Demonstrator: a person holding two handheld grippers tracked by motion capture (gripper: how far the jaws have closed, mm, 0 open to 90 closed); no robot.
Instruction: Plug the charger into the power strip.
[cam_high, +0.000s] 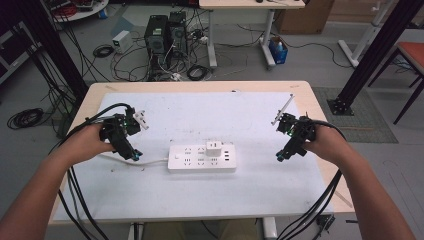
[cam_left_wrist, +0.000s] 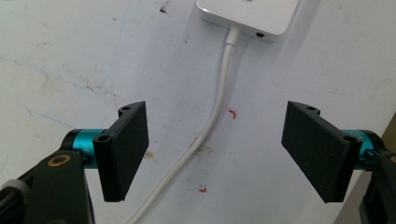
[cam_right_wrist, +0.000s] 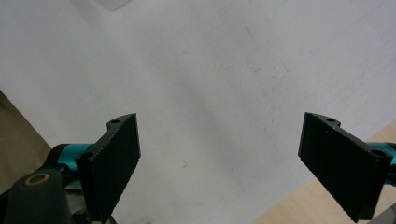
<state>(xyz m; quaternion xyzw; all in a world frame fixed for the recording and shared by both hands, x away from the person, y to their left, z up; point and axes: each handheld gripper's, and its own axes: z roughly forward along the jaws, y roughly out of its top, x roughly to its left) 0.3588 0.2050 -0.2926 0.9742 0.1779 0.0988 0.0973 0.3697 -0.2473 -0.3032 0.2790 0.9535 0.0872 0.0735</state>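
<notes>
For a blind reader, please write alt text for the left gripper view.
The left gripper holds its two black jaws open above a white mat, with nothing gripped. A white cable runs between them up to a white power strip at the top edge.

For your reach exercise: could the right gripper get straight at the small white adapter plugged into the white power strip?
Probably yes: the right gripper is open, and only bare white mat lies between it and the adapter on the strip.

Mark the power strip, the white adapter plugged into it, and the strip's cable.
power strip (cam_high: 192, 159): high view, on its left socket face.
white adapter (cam_high: 214, 148): high view, top of its body.
cable (cam_left_wrist: 219, 100): left gripper view, mid-length below the strip's end.
</notes>
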